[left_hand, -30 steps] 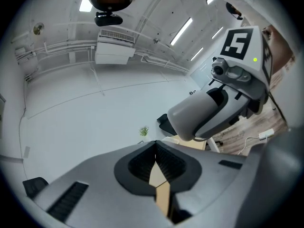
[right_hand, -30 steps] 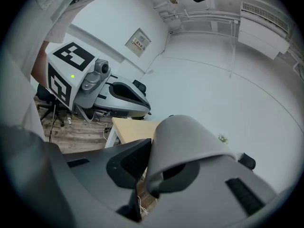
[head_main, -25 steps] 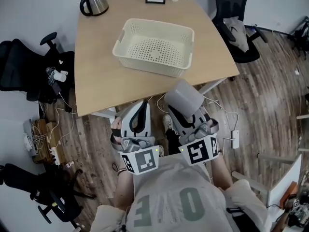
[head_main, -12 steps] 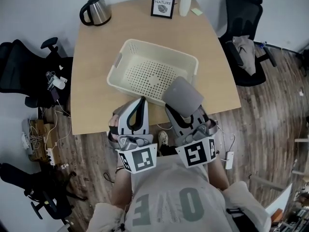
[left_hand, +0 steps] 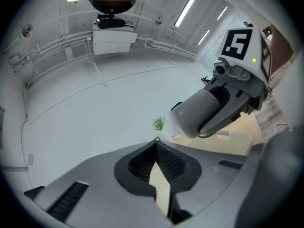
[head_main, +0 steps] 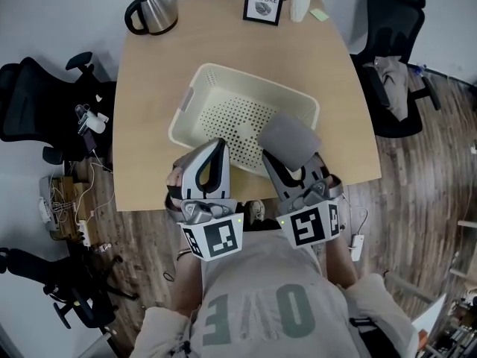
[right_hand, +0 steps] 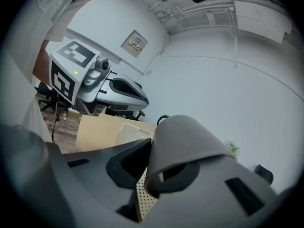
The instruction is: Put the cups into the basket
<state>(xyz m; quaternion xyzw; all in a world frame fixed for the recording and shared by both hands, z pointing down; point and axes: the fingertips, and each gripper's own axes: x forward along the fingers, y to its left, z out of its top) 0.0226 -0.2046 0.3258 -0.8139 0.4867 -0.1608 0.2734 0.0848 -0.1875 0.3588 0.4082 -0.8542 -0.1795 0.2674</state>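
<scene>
Head view: right tool (head_main: 292, 171) clamps grey cup (head_main: 288, 135) over basket (head_main: 246, 80) — left tool (head_main: 211, 152) together (frame (head_main: 264, 1) reads "NATURE").

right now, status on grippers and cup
Right gripper jaws shut on grey cup, above basket near rim. Left gripper shut, empty. Basket empty, path clear.

You wear a grey T-shirt (head_main: 261, 315) with large pale letters across the chest. Your left gripper (head_main: 215, 146) has a white, rounded shell around a dark inner slot. Your right gripper (head_main: 297, 176) is grey with darker inner faces. Each carries a white marker cube printed with black squares, the left cube (head_main: 216, 239) and the right cube (head_main: 310, 227), with a small green light at its upper corner.
</scene>
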